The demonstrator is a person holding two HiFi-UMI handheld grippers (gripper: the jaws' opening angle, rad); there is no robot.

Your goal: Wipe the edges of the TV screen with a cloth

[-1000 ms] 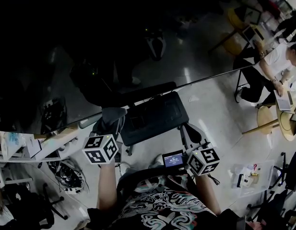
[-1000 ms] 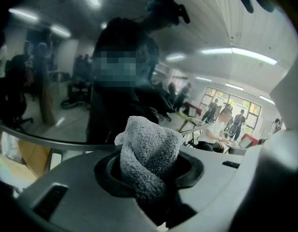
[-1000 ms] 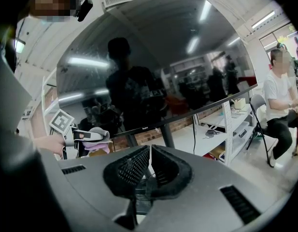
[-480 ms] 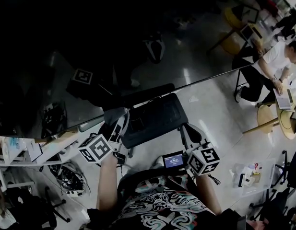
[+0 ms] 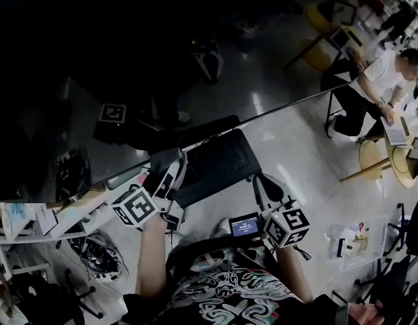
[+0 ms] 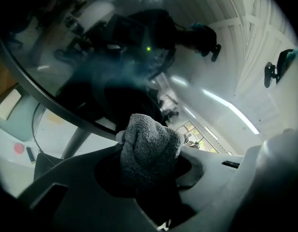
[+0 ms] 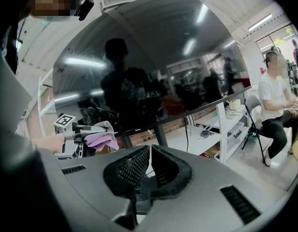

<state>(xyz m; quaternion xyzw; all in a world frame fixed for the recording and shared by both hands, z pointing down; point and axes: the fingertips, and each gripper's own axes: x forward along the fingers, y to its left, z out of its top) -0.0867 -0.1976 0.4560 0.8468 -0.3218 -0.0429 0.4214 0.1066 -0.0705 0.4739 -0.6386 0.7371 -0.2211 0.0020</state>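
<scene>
- The cloth (image 6: 149, 144) was a grey, fluffy wad, bunched up and pinched in the left gripper (image 6: 149, 164), whose jaws were clamped on its lower half.
- From the head view, the cloth (image 5: 164, 162) sat right up against the lower edge of the TV screen (image 5: 127, 59), toward the person's left side of the panel.
- The left gripper (image 5: 165, 175) was reaching up and forward to that edge, its marker cube (image 5: 135, 206) tilted just below.
- Over in the right gripper view, the same cloth (image 7: 100, 138) looked pale pink. It stuck out of the left gripper (image 7: 83, 133) just under the bottom bezel of the TV screen (image 7: 139, 81).
- The screen was dark and glossy. It mirrored the person's silhouette, the ceiling lights and a marker cube.
- The TV screen (image 6: 115, 57) filled the upper left of the left gripper view, its rim sweeping across just behind the cloth.
- The right gripper (image 7: 149, 166) had its jaws pressed together, tips meeting with only a thin slit showing.
- The right gripper (image 5: 268, 198) was held back near the person's chest, well apart from the cloth and off to the right.
- Further out, a seated person (image 5: 381, 90) in a white top bent over a laptop on the far right.
- White shelving (image 7: 231, 124) stood beyond the TV's right end.
</scene>
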